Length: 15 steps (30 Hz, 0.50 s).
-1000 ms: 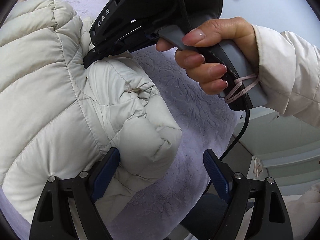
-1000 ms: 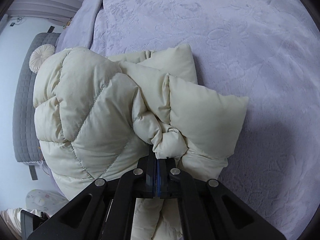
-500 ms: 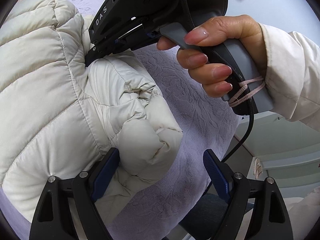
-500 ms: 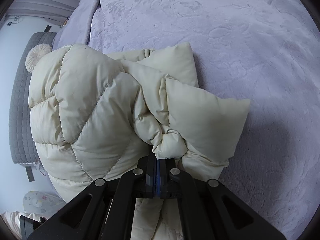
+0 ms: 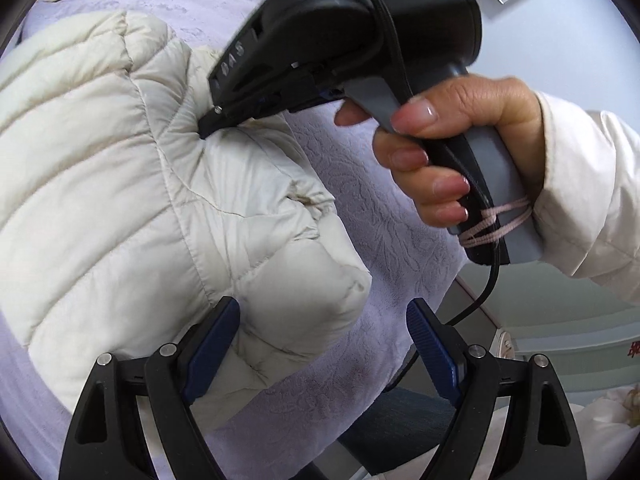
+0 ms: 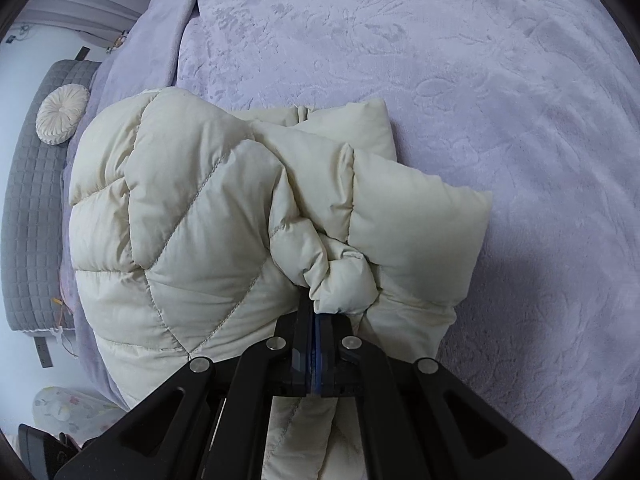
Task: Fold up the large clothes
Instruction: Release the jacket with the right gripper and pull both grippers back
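Cream puffer jacket (image 6: 208, 240) is pinched by right gripper (image 6: 316, 316), jaws clamped on bunched fabric. Left gripper (image 5: 320, 344) held apart around jacket corner, over lavender bedspread (image 6: 460, 80).

A home bedroom: a lilac embossed bedspread (image 6: 460, 80) covers a wide bed, a grey quilted headboard (image 6: 32, 208) stands behind it with a round pleated cushion (image 6: 62, 113) against it.
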{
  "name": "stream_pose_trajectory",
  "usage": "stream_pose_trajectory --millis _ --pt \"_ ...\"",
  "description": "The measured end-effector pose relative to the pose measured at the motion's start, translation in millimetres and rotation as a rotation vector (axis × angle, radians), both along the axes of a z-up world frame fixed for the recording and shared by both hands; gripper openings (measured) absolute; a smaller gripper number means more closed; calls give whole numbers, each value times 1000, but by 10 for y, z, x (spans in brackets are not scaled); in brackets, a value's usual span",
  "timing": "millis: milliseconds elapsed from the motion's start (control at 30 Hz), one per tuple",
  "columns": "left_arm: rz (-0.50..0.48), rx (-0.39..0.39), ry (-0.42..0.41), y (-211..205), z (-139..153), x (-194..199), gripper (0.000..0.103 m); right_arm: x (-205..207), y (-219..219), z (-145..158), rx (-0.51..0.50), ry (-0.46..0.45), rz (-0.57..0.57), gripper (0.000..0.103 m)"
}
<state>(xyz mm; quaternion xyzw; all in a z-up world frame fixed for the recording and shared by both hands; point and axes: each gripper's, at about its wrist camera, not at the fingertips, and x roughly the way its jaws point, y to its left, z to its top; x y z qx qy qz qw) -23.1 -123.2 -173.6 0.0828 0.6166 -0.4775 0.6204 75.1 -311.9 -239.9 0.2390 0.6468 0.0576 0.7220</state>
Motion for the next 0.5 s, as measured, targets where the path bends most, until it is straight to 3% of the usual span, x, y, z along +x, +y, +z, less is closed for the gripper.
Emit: stream_pose_trajectory --millis 333,500 --pt "115 16 -63 403 275 300 86 -111 55 257 -70 21 -15 3" --pt "185 48 -69 685 205 430 86 -415 168 655 -101 -29 12 4"
